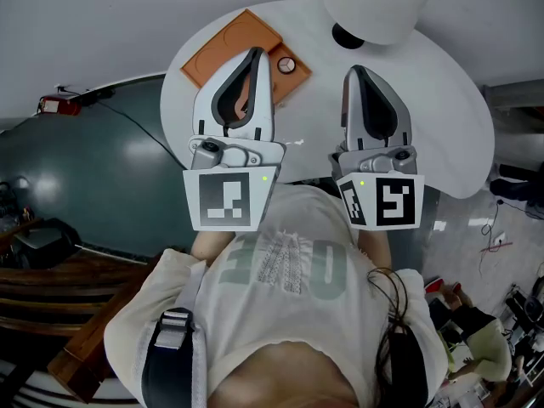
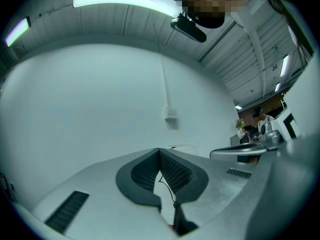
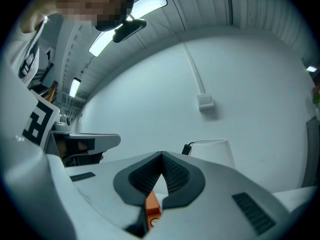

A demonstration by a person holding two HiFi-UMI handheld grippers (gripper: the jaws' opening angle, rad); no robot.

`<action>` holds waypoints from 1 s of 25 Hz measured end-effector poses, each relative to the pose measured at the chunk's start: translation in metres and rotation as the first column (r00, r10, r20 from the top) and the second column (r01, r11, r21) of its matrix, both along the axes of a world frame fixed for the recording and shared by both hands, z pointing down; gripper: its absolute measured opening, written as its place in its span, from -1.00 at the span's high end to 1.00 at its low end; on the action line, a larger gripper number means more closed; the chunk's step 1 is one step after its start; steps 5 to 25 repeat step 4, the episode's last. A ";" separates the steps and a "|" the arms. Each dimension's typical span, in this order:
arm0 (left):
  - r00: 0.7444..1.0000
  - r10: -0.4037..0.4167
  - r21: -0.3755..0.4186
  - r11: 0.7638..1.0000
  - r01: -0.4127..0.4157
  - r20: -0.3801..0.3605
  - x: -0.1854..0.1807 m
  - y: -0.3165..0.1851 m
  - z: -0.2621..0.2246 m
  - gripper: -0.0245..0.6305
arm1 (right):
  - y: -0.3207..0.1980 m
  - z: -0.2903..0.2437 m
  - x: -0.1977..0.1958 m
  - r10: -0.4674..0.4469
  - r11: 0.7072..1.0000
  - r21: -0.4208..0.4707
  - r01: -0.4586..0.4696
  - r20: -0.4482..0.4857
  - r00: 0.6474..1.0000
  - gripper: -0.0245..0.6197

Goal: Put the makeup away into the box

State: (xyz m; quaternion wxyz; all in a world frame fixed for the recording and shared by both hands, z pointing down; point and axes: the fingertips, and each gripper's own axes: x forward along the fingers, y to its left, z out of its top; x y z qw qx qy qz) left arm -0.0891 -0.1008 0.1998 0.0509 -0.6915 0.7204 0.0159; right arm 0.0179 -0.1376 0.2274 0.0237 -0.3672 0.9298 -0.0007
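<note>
A flat orange box (image 1: 231, 48) lies on the round white table (image 1: 442, 100). A small round makeup compact (image 1: 286, 65) rests at the box's right corner. My left gripper (image 1: 257, 52) is held level above the box, jaws shut and empty; its own view shows the pads (image 2: 172, 171) meeting at the left gripper's tip (image 2: 160, 150). To the compact's right, my right gripper (image 1: 359, 69) hovers over bare table, also shut with nothing in it. Under the right gripper's closed tip (image 3: 161, 154), a sliver of the orange box (image 3: 151, 205) shows through the gap.
A white lamp shade (image 1: 378, 2) on a black base (image 1: 347, 36) stands at the table's far side, also seen ahead of the right gripper (image 3: 212, 153). A plain wall with a socket box (image 2: 171, 115) faces both grippers. Dark floor (image 1: 76, 177) lies left of the table.
</note>
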 end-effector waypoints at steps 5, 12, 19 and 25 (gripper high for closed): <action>1.000 -0.006 -0.001 1.000 0.006 -0.001 -0.003 0.000 -0.001 0.90 | 0.000 0.001 -0.001 -0.001 1.000 -0.001 0.001 -0.003 1.000 0.91; 1.000 -0.006 -0.001 1.000 0.006 -0.001 -0.003 0.000 -0.001 0.90 | 0.000 0.001 -0.001 -0.001 1.000 -0.001 0.001 -0.003 1.000 0.91; 1.000 -0.006 -0.001 1.000 0.006 -0.001 -0.003 0.000 -0.001 0.90 | 0.000 0.001 -0.001 -0.001 1.000 -0.001 0.001 -0.003 1.000 0.91; 1.000 -0.006 -0.001 1.000 0.006 -0.001 -0.003 0.000 -0.001 0.90 | 0.000 0.001 -0.001 -0.001 1.000 -0.001 0.001 -0.003 1.000 0.91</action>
